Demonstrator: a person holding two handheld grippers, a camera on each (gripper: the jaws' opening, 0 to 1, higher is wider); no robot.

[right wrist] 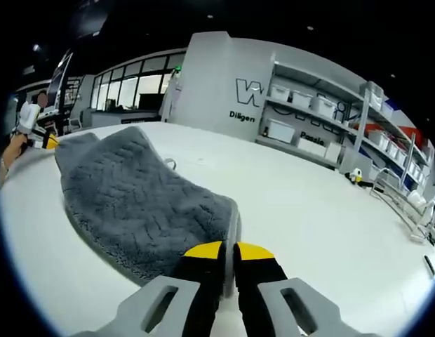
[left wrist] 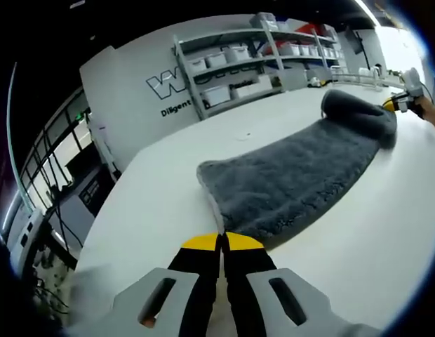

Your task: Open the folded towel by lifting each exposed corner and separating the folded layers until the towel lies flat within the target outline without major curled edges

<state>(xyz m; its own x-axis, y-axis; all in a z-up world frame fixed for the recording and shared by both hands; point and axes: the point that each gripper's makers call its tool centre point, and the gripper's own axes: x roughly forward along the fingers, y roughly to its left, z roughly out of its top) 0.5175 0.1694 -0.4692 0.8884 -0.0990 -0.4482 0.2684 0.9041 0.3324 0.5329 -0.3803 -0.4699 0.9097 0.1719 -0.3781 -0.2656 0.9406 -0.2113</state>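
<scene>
A grey towel [left wrist: 295,175] lies across the white table [left wrist: 154,210], held at opposite ends. The left gripper [left wrist: 222,242] and right gripper [right wrist: 228,247] each show jaws pressed together at a near edge, apparently pinching it. The plush pile looks soft, limp and light; corners offer the best hold.

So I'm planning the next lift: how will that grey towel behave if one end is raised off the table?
The grey towel is probably floppy: in the left gripper view its far end bunches into a soft roll. Its thick pile suggests some weight, so it would likely sag between the left gripper and right gripper. It should drag on the white table rather than slide freely.
</scene>
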